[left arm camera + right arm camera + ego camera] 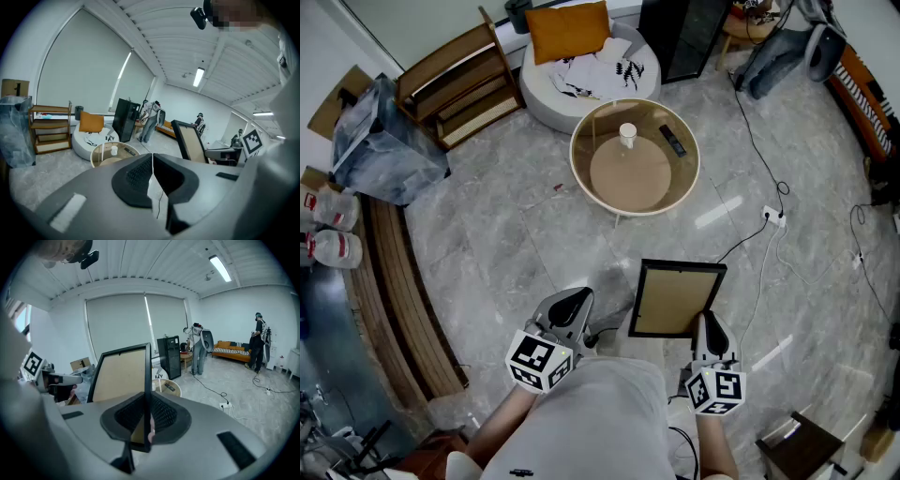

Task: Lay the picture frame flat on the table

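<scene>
The right gripper (146, 416) has its fingers clenched on one side bar of the picture frame (675, 298), near a lower corner; seen from that gripper's own camera, the black bar rises straight out from between the pads and the brown panel spreads to the left of the fingers. The frame is carried in the air over the grey floor, touching nothing but those pads; its long axis runs away from the fingertips, forward and up.

The left gripper (152, 164) has its jaws pressed together with nothing between them; the frame stands to the right of its fingers, near but not touching.

The round table (577, 169) lies ahead of both sets of fingers, beyond the frame's far edge and well apart from it; a white cup (627, 134) and a dark remote (672, 141) sit toward its far side, leaving the near part bare.

The right hand is the one that counts for the coming move, judging by the grip; the frame would need carrying forward past the fingertips, then tipping until its panel faces down or up on the tabletop; the single-edge hold may let it swing.
</scene>
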